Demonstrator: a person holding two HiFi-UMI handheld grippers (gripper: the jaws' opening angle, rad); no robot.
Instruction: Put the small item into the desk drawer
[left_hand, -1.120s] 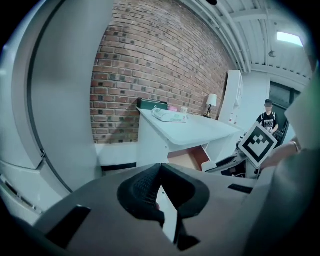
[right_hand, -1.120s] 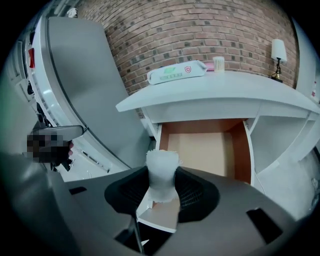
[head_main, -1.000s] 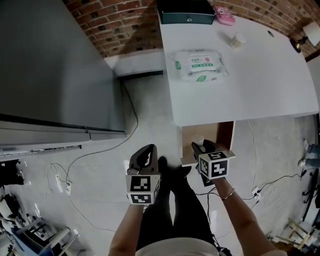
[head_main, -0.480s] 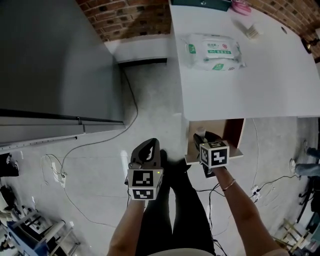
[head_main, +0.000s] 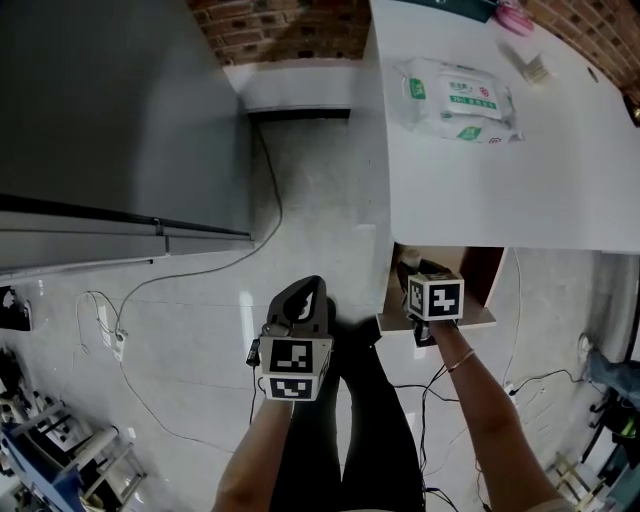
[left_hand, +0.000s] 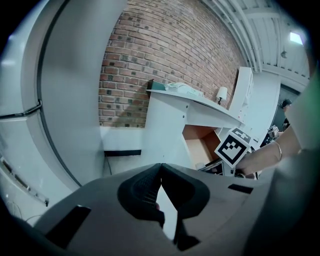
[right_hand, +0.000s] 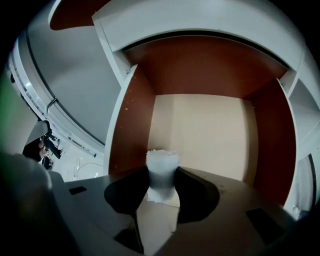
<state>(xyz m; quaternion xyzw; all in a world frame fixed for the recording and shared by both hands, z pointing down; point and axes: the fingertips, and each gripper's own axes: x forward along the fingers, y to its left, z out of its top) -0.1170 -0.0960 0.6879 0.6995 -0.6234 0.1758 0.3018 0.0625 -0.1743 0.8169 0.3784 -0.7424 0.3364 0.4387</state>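
Observation:
The small item (right_hand: 161, 172), a pale white cylinder with a ragged top, sits pinched between the pads of my right gripper (right_hand: 161, 186), which is shut on it. In the right gripper view it hangs over the pale floor of the open desk drawer (right_hand: 205, 130), between the drawer's brown side walls. In the head view my right gripper (head_main: 413, 276) reaches into the drawer (head_main: 470, 322) under the white desk (head_main: 520, 200). My left gripper (head_main: 308, 291) hangs beside my legs above the floor. Its jaws (left_hand: 160, 172) are shut with nothing in them.
A pack of wet wipes (head_main: 460, 100) lies on the desk top, with small objects further back. A large grey cabinet (head_main: 110, 120) stands to the left. Cables (head_main: 200, 275) trail across the floor, and a brick wall (left_hand: 160, 60) runs behind the desk.
My right gripper has moved forward with the small item, from the drawer's front edge to over its inside. The left gripper has stayed beside my legs.

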